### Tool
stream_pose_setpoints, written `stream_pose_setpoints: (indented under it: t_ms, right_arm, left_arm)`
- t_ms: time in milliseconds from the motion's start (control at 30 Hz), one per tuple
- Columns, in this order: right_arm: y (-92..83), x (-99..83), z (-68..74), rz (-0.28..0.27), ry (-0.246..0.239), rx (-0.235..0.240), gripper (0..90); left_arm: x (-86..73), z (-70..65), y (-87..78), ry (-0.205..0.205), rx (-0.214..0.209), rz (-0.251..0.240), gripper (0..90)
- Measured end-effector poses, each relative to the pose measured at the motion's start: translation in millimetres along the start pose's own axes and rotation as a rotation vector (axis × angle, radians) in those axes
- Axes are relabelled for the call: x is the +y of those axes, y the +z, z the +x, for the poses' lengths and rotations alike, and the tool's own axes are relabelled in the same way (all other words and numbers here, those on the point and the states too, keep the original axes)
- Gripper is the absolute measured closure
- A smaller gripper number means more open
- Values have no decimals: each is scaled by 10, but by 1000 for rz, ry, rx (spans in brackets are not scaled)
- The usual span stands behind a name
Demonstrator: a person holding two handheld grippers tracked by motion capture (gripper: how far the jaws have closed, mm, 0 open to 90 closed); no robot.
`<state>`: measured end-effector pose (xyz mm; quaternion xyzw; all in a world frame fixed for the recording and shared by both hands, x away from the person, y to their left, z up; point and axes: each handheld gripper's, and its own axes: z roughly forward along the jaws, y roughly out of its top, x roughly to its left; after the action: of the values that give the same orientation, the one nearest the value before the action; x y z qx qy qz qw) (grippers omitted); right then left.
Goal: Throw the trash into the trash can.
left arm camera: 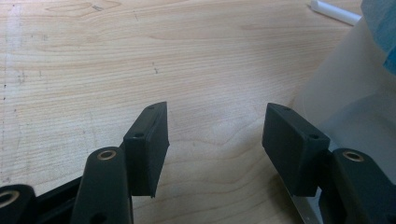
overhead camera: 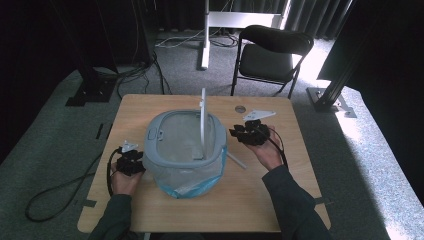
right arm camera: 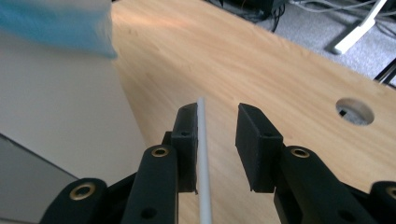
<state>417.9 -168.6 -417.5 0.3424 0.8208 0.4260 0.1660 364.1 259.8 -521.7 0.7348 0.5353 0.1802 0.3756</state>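
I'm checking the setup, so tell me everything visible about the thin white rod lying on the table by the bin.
The thin white plastic-looking rod is straight, slender and round. It lies flat on the light wooden table, slanting out from beside the grey-rimmed bin with the translucent liner. In the right gripper view it runs between the right gripper's open fingers, close against the left one.
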Motion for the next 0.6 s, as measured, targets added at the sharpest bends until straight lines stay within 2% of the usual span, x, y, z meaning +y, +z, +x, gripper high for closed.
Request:
stream_pose_setpoints:
  t_ms: [300, 467, 600]
  right_arm:
    - [81, -165, 16, 27, 12, 3, 693]
    - [162, -304, 41, 84, -11, -2, 725]
    - [210, -403, 28, 110, 0, 1, 725]
  left_arm:
    - [0, -4, 3, 1, 1, 1, 412]
    - [0, -3, 1, 0, 1, 1, 412]
    - [0, 2, -2, 1, 0, 0, 412]
